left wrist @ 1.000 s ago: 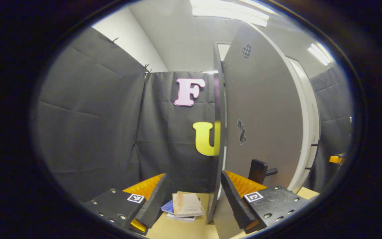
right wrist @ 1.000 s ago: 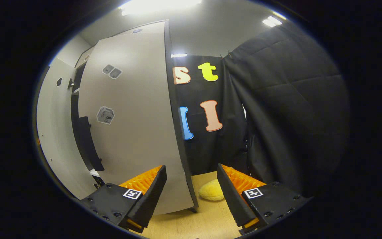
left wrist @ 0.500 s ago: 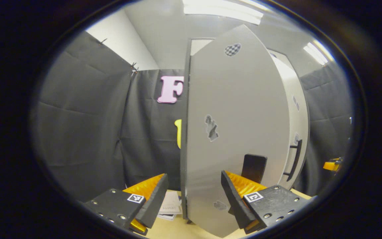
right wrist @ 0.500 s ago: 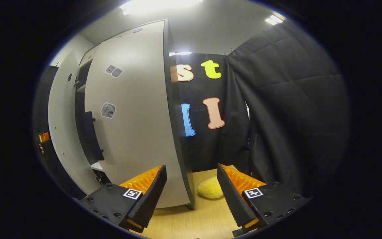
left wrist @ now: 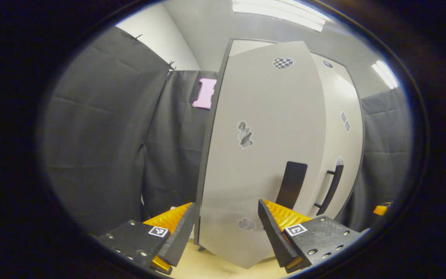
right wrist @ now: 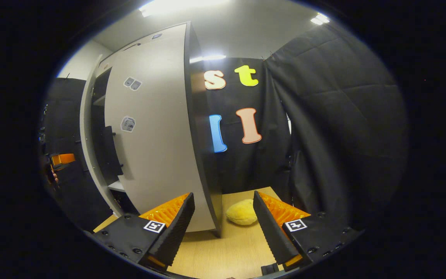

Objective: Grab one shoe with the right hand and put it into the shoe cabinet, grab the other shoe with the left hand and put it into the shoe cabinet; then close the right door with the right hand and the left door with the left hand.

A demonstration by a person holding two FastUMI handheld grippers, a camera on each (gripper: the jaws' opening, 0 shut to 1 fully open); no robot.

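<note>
Left tongs (left wrist: 223,228) spread wide, nothing held; left door (left wrist: 261,155) seen between fingers at lower centre, nearly shut. Right tongs (right wrist: 223,228) likewise wide apart and empty; right door (right wrist: 157,147) at left centre, looks shut. Shoes judged inside cabinet, hidden. Doors judged stiff, light, smooth panels on hinges; push best applied on flat face near dark handle (left wrist: 290,184). Yellow soft lump (right wrist: 241,212) lies on worktop (right wrist: 223,252) beside cabinet, clear of door swing.
</note>
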